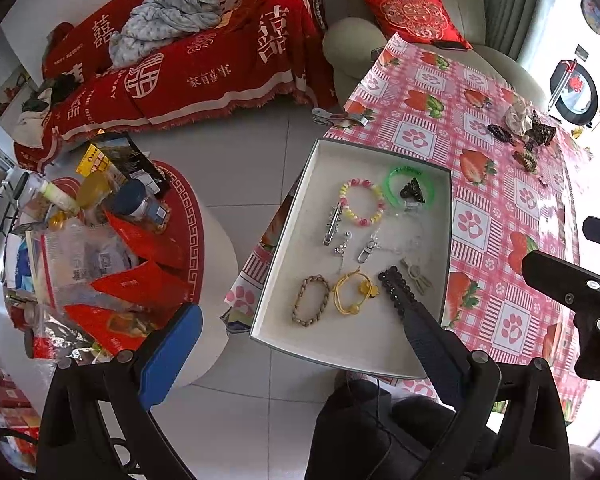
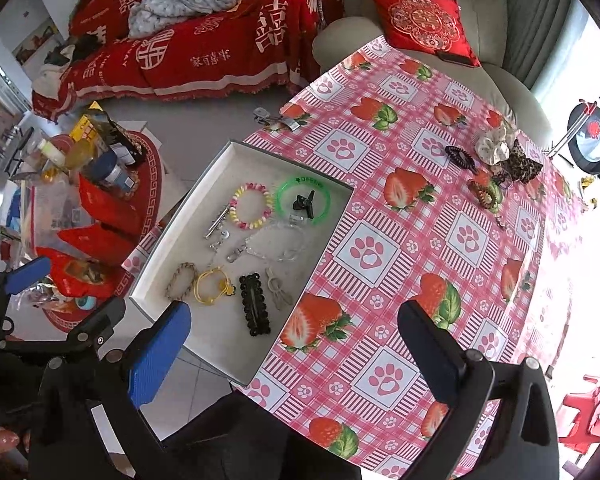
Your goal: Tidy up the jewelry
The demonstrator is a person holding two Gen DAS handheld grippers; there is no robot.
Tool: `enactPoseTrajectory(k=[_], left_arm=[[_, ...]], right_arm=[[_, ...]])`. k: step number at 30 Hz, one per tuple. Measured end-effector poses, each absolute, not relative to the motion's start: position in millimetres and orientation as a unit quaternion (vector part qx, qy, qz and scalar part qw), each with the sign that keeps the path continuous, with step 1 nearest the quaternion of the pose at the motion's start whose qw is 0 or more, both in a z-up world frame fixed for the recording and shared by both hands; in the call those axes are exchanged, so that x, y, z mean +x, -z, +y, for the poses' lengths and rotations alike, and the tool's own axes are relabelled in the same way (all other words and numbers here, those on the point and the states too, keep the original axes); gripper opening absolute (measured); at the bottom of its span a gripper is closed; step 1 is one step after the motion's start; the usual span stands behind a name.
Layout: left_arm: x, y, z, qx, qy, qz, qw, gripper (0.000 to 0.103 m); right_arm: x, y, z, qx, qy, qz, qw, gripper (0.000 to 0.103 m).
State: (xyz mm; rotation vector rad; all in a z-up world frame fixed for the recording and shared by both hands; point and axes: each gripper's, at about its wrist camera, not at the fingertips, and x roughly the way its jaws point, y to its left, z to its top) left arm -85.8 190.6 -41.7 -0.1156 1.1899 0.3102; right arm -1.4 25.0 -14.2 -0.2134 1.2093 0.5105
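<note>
1. White tray [image 2: 172, 248]: on the table's left edge, over the strawberry tablecloth [image 2: 380, 216]; holds bead bracelet [image 2: 251, 205], green bangle [image 2: 303, 199], black beaded clip [image 2: 254, 305].
2. Right gripper [image 2: 296, 344]: jaws spread wide, empty.
3. Left gripper [image 1: 300, 344]: jaws wide apart, nothing held.
4. Scrunchies [image 2: 500, 152]: far side of the table, outside the tray.

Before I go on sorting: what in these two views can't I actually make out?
- Left view: left gripper finger covers the black hair clip's near end.
- Both views: clear chain washes out against the white tray.
- Right view: far hair accessories pile up, overlapping, glare-washed.
</note>
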Motion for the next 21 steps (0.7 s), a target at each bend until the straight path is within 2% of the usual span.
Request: enactPoseTrajectory(k=[21], left_arm=[[-80.5,42.7,187.9,-0.042,-0.142,0.559,0.816,0.103]], right_arm=[[-0.7,13.7,26.4,-0.098,-0.236,0.561,0.787,0.103]])
